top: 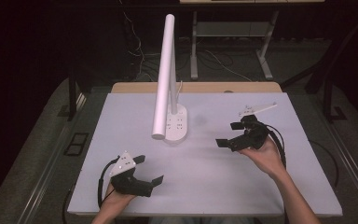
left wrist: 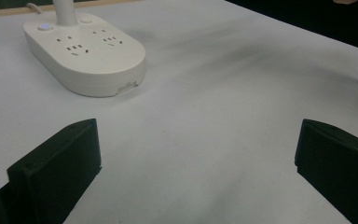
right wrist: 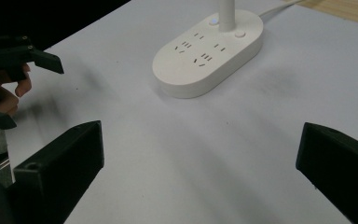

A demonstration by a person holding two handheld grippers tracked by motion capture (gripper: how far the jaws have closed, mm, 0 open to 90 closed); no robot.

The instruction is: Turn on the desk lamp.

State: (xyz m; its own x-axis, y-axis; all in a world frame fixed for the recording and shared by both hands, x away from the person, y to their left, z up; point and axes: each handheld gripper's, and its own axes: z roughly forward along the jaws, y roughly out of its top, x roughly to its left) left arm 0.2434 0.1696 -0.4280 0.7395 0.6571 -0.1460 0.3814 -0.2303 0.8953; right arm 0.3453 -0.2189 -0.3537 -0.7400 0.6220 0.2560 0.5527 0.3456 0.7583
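Note:
A white desk lamp stands at the middle back of the table; its oval base [top: 177,122] carries sockets and two buttons, and its long tube head [top: 164,74] leans toward the front. My left gripper [top: 149,170] is open over the bare front left of the table, a short way from the base [left wrist: 86,53], with nothing between its fingers [left wrist: 56,168]. My right gripper [top: 229,134] is open to the right of the base [right wrist: 209,51], also holding nothing. The right gripper view catches the left gripper [right wrist: 23,91] at its left edge.
A white mat [top: 205,186] covers the table, with a wooden strip [top: 196,87] along its back edge. The lamp's cord [right wrist: 279,7] runs off the back. Behind the table are another desk's legs [top: 265,51] and loose cables on the dark floor.

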